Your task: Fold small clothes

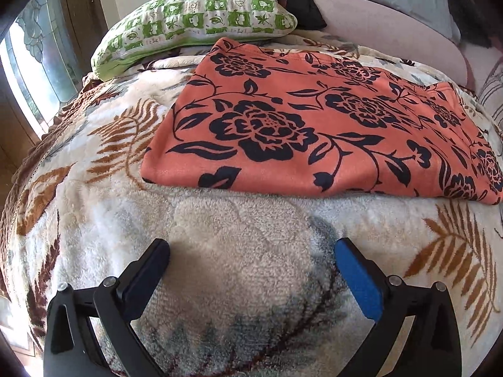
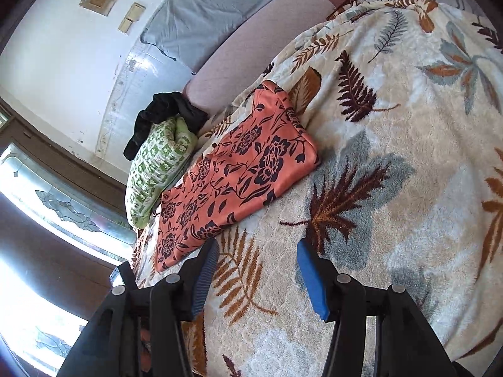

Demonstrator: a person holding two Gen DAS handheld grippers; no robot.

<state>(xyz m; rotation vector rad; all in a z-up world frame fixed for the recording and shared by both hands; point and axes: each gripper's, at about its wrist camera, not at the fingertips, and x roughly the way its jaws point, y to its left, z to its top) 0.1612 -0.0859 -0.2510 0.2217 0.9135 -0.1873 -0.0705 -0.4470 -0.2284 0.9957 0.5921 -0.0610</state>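
The orange flowered cloth [image 1: 314, 119] lies folded flat on the leaf-patterned blanket [image 1: 220, 267], just ahead of the left tongs [image 1: 251, 251] spread wide over bare fleece, and up-left of the right tongs [image 2: 257, 251], parted and empty.

Left gripper [image 1: 251, 251]: jaws spread wide, nothing between, tilted steeply downward. One pad black, other blue. Right gripper [image 2: 257, 251]: jaws partly apart, nothing gripped, pointing shallower, rolled to side. Blue pads [image 2: 311, 279] on both fingers, left one seemingly ribbed. Hands themselves out of view.
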